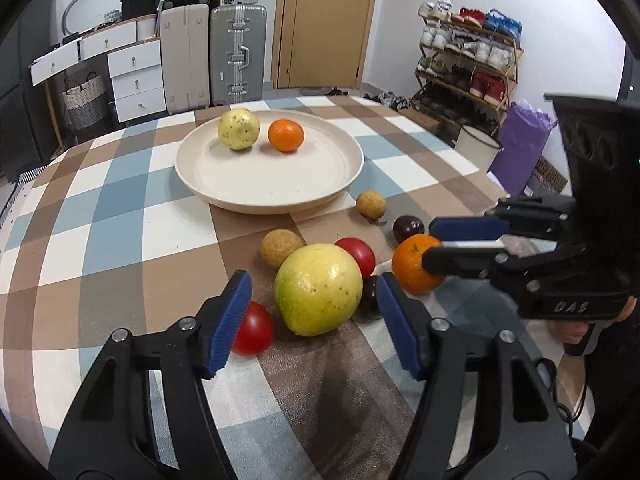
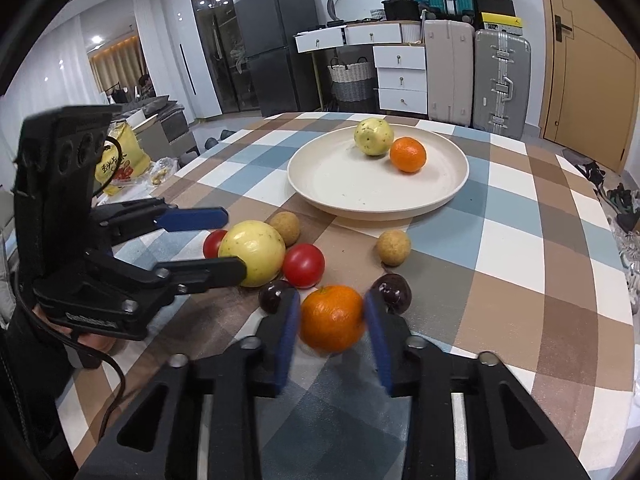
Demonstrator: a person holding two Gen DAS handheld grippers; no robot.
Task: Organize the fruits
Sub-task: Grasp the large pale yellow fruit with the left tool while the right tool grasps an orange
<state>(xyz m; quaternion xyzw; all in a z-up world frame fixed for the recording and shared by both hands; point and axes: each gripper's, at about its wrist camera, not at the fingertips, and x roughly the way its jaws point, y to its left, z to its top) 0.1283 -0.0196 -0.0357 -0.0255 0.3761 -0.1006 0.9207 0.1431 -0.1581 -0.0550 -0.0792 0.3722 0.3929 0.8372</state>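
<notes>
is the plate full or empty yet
Neither: mostly empty. The plate holds only a yellow fruit and an orange at its far side; the rest is bare.

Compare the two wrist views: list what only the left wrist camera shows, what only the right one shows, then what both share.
Only the left wrist view: a shoe rack, a purple bag and a white bucket beside the table.

Only the right wrist view: a dark fridge and a yellow bag.

Both: the cream plate holding a yellow-green fruit and an orange; loose fruit on the checked tablecloth; the left tongs open around the big yellow-green fruit; the right tongs shut on an orange; suitcases.
</notes>
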